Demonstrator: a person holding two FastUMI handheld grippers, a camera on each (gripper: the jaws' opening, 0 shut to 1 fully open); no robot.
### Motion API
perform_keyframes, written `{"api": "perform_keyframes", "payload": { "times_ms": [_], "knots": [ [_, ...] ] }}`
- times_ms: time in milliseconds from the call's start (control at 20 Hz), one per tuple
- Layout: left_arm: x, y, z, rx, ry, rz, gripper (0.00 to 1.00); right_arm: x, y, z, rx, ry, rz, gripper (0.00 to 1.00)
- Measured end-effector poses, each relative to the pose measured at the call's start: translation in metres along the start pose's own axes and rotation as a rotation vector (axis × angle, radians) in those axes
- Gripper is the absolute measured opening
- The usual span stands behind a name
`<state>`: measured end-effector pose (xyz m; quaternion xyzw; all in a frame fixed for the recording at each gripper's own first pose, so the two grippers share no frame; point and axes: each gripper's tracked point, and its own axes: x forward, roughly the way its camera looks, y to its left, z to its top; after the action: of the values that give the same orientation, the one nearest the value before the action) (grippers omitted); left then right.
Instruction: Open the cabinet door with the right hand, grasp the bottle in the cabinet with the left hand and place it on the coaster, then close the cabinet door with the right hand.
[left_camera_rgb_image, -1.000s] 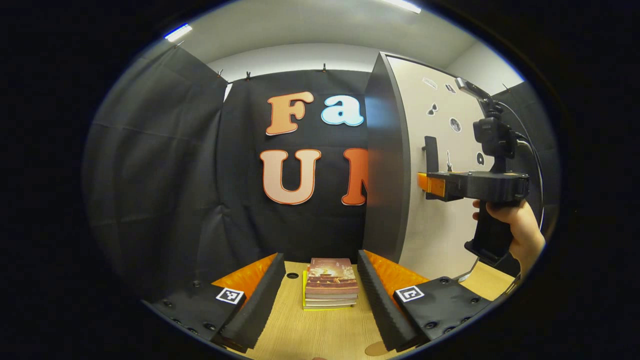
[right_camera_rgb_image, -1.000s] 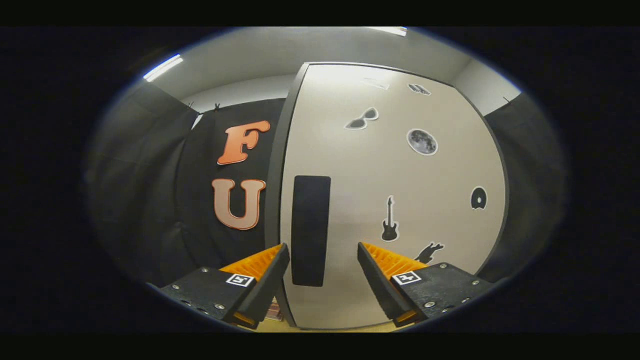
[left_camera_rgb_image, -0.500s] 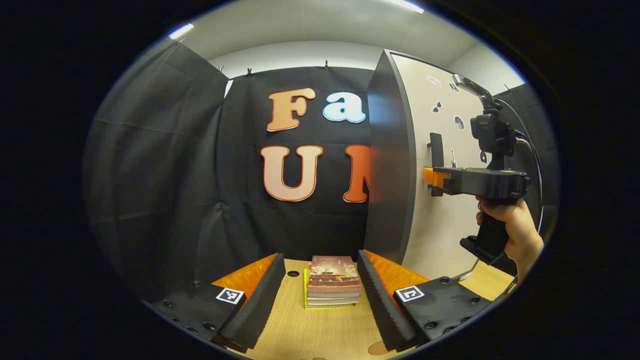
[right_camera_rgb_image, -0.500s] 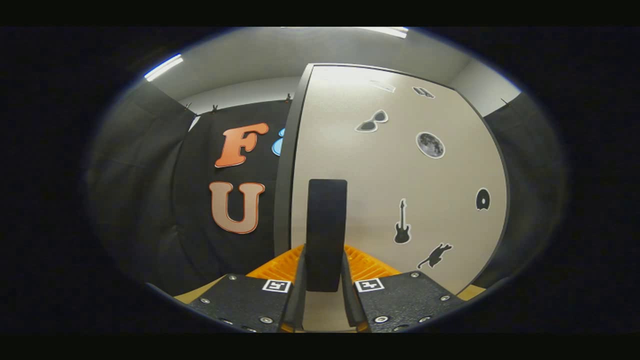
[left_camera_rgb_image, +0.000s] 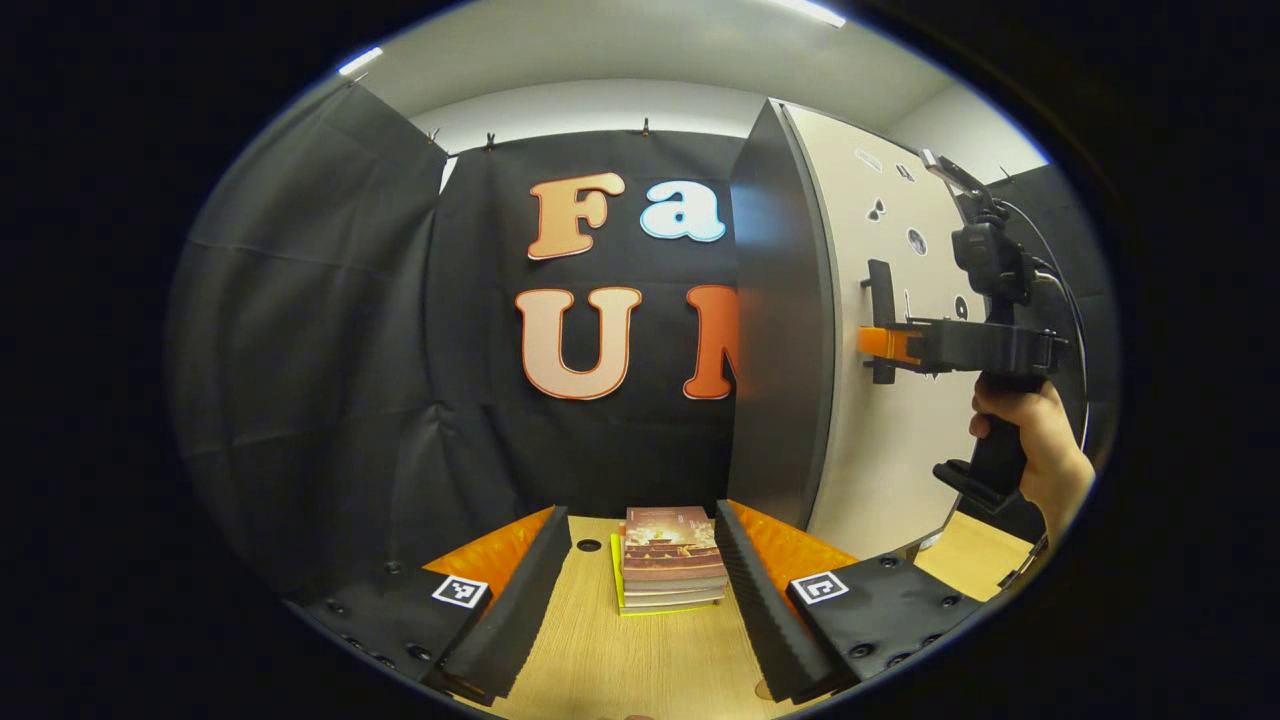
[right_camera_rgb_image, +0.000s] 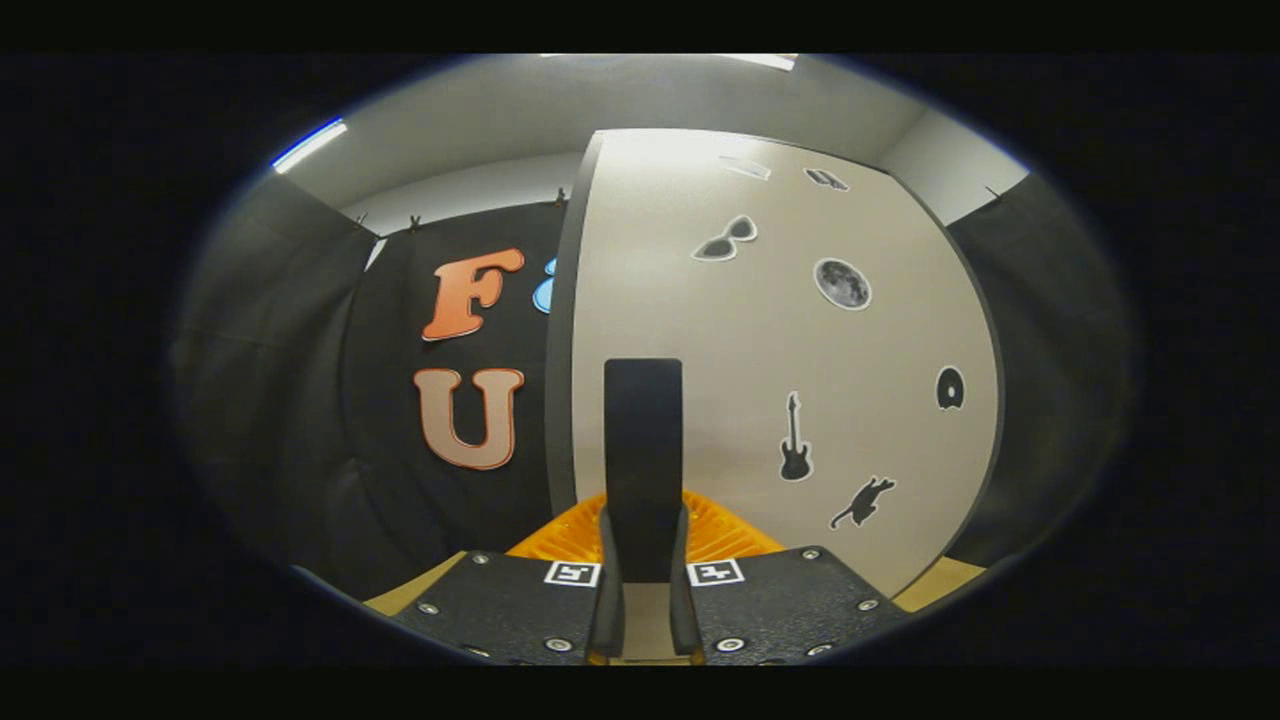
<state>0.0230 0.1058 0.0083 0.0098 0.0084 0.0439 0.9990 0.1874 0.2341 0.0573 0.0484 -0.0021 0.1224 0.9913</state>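
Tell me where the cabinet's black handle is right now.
In the right gripper view the handle stands upright near the cabinet door's left edge, clamped between the right gripper's fingers, left of the guitar sticker.

This is a staged recording booth set up indoors, not a lived-in home. Black cloth walls (left_camera_rgb_image: 320, 330) hang from clips below a plain white ceiling with strip lights (left_camera_rgb_image: 358, 62). A pale wood-grain tabletop (left_camera_rgb_image: 620, 660) carries a small stack of paperback books (left_camera_rgb_image: 668, 560). A tall beige cabinet door (right_camera_rgb_image: 760, 380) with a black handle bears decorative black stickers.
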Motion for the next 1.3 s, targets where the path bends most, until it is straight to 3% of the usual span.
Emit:
{"api": "perform_keyframes", "payload": {
  "times_ms": [350, 400, 550, 850, 1100, 1300],
  "knots": [
    [-0.005, -0.015, 0.006, -0.029, -0.012, 0.023, 0.94, -0.033, -0.006, 0.011, 0.012, -0.015, 0.044, 0.15],
    [-0.009, -0.021, 0.008, -0.035, -0.012, 0.025, 0.94, -0.041, -0.008, 0.012, 0.012, -0.017, 0.058, 0.19],
    [-0.038, -0.046, 0.004, -0.053, -0.014, 0.024, 0.94, -0.086, -0.027, 0.011, 0.022, -0.023, 0.088, 0.17],
    [-0.059, -0.091, 0.008, -0.052, -0.026, 0.005, 0.95, -0.113, -0.043, 0.013, 0.031, -0.016, 0.145, 0.17],
    [-0.071, -0.123, 0.020, -0.040, -0.063, -0.022, 0.94, -0.149, -0.073, 0.012, 0.027, -0.018, 0.142, 0.17],
    [-0.071, -0.143, 0.023, -0.036, -0.080, -0.045, 0.94, -0.176, -0.104, 0.015, 0.022, -0.027, 0.099, 0.17]
  ]
}}
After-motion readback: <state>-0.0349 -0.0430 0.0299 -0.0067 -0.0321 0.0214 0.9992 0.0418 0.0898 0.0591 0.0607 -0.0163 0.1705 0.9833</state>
